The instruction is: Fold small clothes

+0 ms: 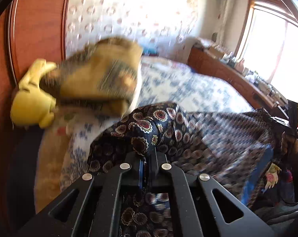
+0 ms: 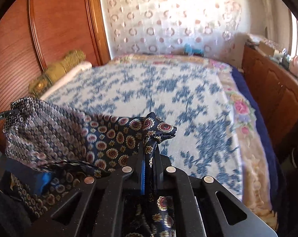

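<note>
1. The left tool (image 1: 149, 154) was clamped on a bunched corner of the dark patterned garment (image 1: 208, 130), its jaws drawn together with cloth pinched between them.
2. The right tool (image 2: 149, 150) was clamped on the opposite corner of the same garment (image 2: 70, 136), a peak of fabric standing up just above its fingertips.
3. The garment hung between the two tools, lifted off the bed (image 2: 168, 90) at its near edge. In the left wrist view it ran away toward 3 o'clock; in the right wrist view it ran toward 9 o'clock. Its long axis therefore lay across, tool to tool, sagging in the middle.
4. Neither hand was nearer: each held one end. By my reading, the coming move turns on keeping that span taut and carrying it toward 12 o'clock, over the blue-flowered bedspread, to lay it flat.
5. At 10 o'clock in the left view an ochre bundle (image 1: 101, 77) lay beside a yellow soft toy (image 1: 32, 102) against the wooden wardrobe (image 1: 34, 29), apart from the garment.
6. Hard to make out:
   - Motion blur smeared the middle of the cloth.
   - What kind of garment it was could not be told.
   - Its lower edge dropped out of view beneath both tools.
   - A bright blue band (image 1: 257, 173) showed within the hanging cloth, but whether lining or trim was unclear.
</note>
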Demonstrator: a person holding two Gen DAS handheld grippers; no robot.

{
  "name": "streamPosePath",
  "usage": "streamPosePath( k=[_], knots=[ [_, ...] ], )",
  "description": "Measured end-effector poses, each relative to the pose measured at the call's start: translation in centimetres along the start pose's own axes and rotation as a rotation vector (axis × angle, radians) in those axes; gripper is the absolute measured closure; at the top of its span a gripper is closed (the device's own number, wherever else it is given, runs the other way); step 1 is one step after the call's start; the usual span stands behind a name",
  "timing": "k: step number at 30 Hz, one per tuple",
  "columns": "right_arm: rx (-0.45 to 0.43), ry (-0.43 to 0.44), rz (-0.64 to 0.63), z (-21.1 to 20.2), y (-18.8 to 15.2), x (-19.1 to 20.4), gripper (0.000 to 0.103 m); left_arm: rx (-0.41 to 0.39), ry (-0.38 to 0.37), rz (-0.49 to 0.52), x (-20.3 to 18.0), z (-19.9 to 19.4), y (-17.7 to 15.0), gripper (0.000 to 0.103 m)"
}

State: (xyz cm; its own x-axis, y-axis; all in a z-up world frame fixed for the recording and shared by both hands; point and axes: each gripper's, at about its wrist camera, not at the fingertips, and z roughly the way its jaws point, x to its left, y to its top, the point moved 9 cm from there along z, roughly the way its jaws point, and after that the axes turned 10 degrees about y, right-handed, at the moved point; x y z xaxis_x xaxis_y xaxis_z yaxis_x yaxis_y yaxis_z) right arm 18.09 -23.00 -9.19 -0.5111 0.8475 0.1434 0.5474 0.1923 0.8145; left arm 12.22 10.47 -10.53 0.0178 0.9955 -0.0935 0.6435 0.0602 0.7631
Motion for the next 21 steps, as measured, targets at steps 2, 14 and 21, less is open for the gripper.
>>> streamPosePath(
  k=[2,14,21],
  knots=[
    [-0.052,-0.011,-0.017,-1.9,0.9,0.5,0.099,-0.059,-0.011,0.009,-0.9,-2.0,1.6,0.099],
    [-0.253,-0.141,-0.110,-9.2,11.9,-0.4,0.099,-0.237,0.002,0.091,-4.7,-0.9,18.4,0.099],
    [-0.130,-0.403,-0.149,-3.4,17.4,-7.3,0.099,-0.082,0.114,0.131,-5.2,9.9,22.0,0.090]
  ],
)
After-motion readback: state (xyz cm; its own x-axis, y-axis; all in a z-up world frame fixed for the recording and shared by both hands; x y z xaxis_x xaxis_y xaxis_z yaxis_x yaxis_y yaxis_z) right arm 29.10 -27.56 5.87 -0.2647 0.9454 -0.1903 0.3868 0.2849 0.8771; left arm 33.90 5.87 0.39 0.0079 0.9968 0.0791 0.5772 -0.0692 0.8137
